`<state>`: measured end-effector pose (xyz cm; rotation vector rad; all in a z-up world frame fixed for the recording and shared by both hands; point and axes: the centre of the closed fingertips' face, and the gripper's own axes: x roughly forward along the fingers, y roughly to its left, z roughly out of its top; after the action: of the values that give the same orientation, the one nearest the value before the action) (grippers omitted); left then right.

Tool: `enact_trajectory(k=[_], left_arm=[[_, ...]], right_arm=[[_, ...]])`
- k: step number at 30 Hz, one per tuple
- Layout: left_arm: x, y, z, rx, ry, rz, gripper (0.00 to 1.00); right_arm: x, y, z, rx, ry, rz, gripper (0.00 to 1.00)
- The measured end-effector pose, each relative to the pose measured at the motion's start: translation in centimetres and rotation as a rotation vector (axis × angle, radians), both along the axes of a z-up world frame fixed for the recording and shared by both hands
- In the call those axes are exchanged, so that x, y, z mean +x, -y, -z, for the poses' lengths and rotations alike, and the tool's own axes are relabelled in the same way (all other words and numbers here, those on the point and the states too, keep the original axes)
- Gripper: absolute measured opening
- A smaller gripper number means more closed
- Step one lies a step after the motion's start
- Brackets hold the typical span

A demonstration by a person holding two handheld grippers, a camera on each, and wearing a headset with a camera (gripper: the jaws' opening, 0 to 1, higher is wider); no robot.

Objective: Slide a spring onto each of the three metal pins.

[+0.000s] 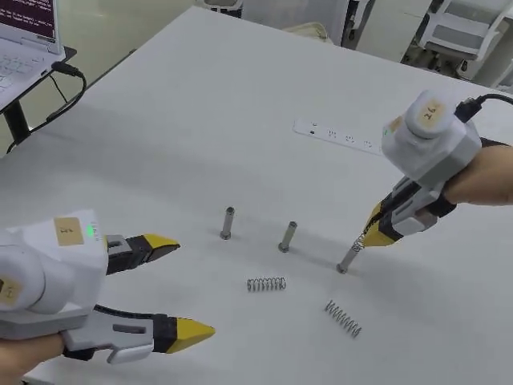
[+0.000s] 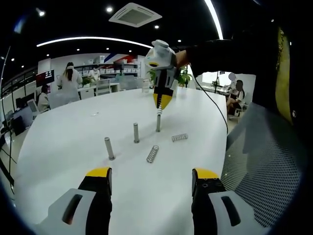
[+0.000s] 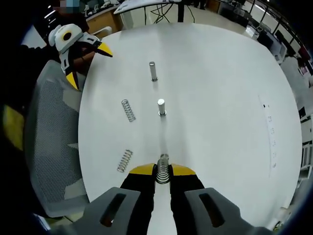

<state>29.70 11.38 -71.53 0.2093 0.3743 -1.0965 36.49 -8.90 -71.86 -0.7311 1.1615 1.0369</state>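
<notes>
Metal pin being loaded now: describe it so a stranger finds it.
On the white table three grey metal pins stand in a row. It is the end pin under the right gripper's yellow tips, the only one with a coiled spring at its top.

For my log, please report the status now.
Right tongs shut on coiled steel spring, at short silver metal pin. Left tongs open, empty. Two loose springs on white table, nothing blocking.
</notes>
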Motion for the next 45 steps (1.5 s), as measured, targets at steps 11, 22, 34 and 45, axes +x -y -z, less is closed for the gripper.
enact_trajectory(k=[11, 22, 34, 45], left_arm=[[-0.1, -0.1, 0.1, 0.001, -0.005, -0.004, 0.63], [-0.1, -0.1, 0.1, 0.000, -0.008, -0.004, 0.62], [-0.1, -0.4, 0.2, 0.000, -0.009, -0.008, 0.61], [-0.2, -0.3, 0.2, 0.001, -0.010, -0.005, 0.61]], right_arm=[[0.1, -0.2, 0.3, 0.005, -0.009, -0.001, 0.08], [0.2, -0.1, 0.1, -0.019, -0.007, -0.019, 0.08], [0.1, -0.3, 0.8, -0.026, -0.018, -0.019, 0.08], [0.0, -0.3, 2.2, -0.034, -0.021, -0.014, 0.08]])
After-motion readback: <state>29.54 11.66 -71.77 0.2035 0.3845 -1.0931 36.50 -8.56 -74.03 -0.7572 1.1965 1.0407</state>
